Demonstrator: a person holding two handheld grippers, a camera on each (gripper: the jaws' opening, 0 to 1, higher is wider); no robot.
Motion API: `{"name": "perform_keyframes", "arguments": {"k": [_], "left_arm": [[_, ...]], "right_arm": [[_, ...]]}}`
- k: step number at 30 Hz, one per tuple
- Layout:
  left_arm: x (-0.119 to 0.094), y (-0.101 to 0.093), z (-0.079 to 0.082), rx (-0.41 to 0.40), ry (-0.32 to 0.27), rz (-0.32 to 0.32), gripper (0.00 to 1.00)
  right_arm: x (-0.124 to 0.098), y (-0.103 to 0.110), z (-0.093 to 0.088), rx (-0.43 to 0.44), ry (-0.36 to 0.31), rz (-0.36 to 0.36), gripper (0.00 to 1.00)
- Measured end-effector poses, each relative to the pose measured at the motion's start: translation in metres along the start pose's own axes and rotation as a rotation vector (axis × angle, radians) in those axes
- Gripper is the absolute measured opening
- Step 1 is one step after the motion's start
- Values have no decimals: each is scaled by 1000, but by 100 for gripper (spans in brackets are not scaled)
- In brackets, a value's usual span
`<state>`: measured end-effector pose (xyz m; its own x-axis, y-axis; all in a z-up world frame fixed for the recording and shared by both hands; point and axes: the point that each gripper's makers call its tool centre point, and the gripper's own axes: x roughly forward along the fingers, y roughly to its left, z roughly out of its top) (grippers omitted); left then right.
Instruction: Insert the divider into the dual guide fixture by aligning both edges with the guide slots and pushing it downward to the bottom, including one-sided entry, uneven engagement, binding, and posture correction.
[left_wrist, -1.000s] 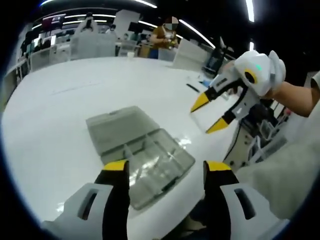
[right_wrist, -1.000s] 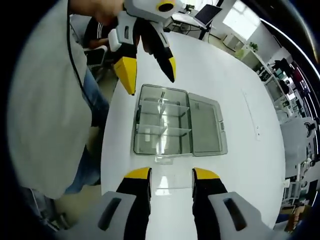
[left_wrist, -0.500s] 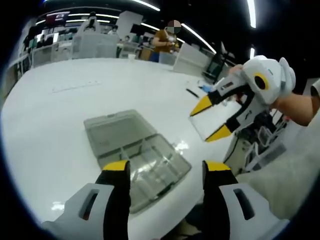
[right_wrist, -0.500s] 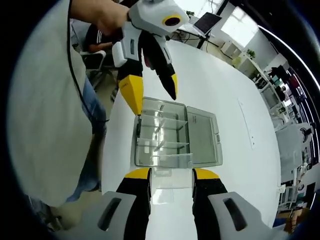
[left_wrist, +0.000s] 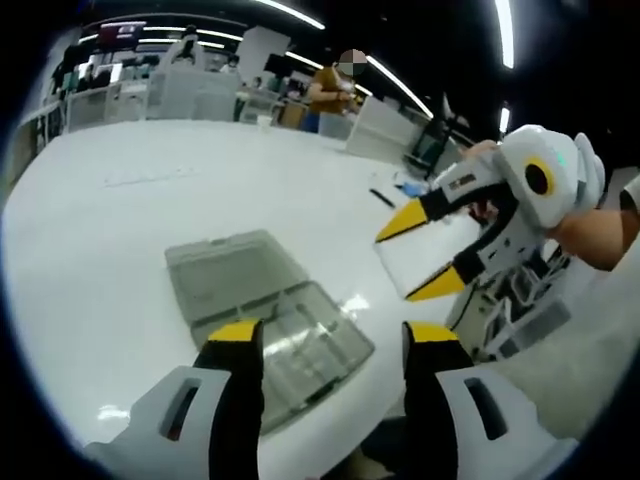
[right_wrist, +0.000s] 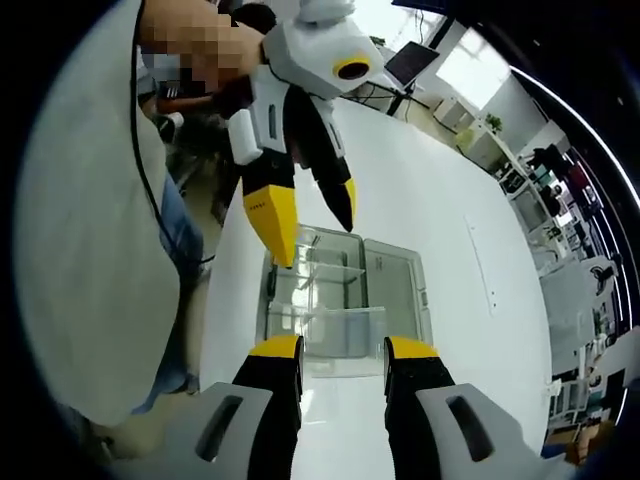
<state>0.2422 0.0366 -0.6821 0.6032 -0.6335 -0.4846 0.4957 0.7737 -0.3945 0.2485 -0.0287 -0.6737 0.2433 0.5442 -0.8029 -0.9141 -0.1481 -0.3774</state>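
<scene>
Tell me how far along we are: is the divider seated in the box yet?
Done: the clear box lies open on the table. In hand: the right gripper holds the divider in the air, beside the box; the left gripper hovers open above it. Left: aligning both edges with the slots and pushing down.

A broad white table (left_wrist: 120, 210) carries a clear plastic compartment box (left_wrist: 300, 340), its lid (left_wrist: 225, 275) folded open flat on the surface beside it. Near the far edge lies a small dark object (left_wrist: 385, 198), too small to identify.
</scene>
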Motion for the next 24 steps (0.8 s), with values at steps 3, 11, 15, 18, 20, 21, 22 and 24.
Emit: {"name": "perform_keyframes", "arguments": {"k": [3,11,15,18,20,21,22,24], "left_arm": [[0,-2,5,-10,-10,-11,53],[2,-12,15,-31,-33,-43,51],[3,-19,23,-60,-56,-72,49],[3,-22,26,-69,-63,-84,45],[4,-24,28,-81,-69,-93,43],[4,-24,29,-85,-75,-96,42],[4,-24,30,-91,-78,-97,40],[4,-24,32,-108,-84,-103,39]], "right_arm": [[-1,-1,3,-5,-6,-12,27],[-2,-4,9,-6,-29,-45,27],[-2,-5,12,-14,-36,-50,27],[-3,-7,15,-17,-50,-61,27],[-3,-8,18,-24,-57,-67,27],[-3,-8,19,-26,-60,-70,27],[-3,-9,21,-25,-66,-72,27],[-3,-9,23,-29,-73,-77,27]]}}
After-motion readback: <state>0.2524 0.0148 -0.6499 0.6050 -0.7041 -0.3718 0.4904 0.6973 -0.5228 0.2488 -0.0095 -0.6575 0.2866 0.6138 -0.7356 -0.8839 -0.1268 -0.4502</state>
